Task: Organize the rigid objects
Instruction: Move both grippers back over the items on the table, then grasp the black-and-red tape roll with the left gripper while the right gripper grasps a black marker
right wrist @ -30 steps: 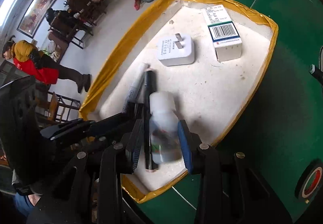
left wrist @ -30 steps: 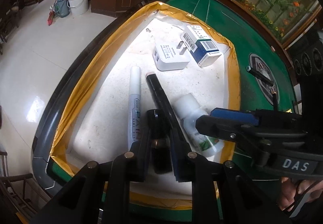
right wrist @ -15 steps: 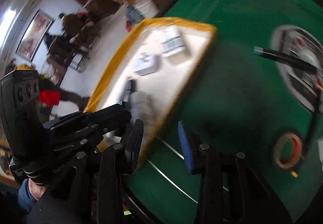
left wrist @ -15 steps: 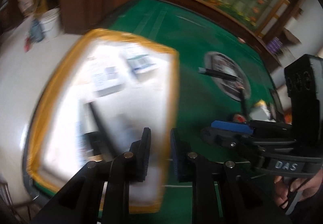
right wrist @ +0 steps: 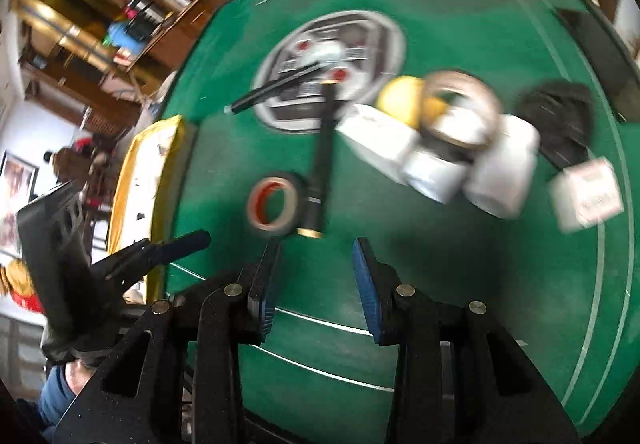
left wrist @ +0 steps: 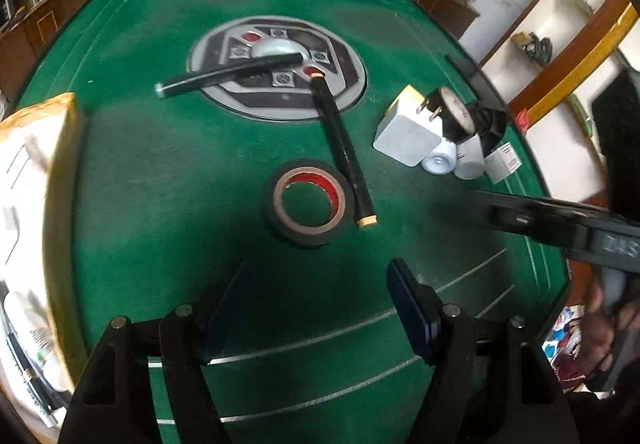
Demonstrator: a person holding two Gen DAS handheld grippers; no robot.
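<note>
Left gripper [left wrist: 316, 304], jaws opening and empty, hangs near the tape roll [left wrist: 309, 202]; right gripper [right wrist: 316, 276] gapes empty. A hasty grab could knock the black pen [left wrist: 344, 148] touching the roll.

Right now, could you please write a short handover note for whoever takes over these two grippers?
Left gripper: jaws opening, nothing between them.
Right gripper: open, empty.
Both hover over the green table.
In the yellow-rimmed tray at the left: a few items, blurred.
Left on the felt: tape roll, two black pens, white charger, small white bottles and a second tape roll.
The first tape roll is nearest.
</note>
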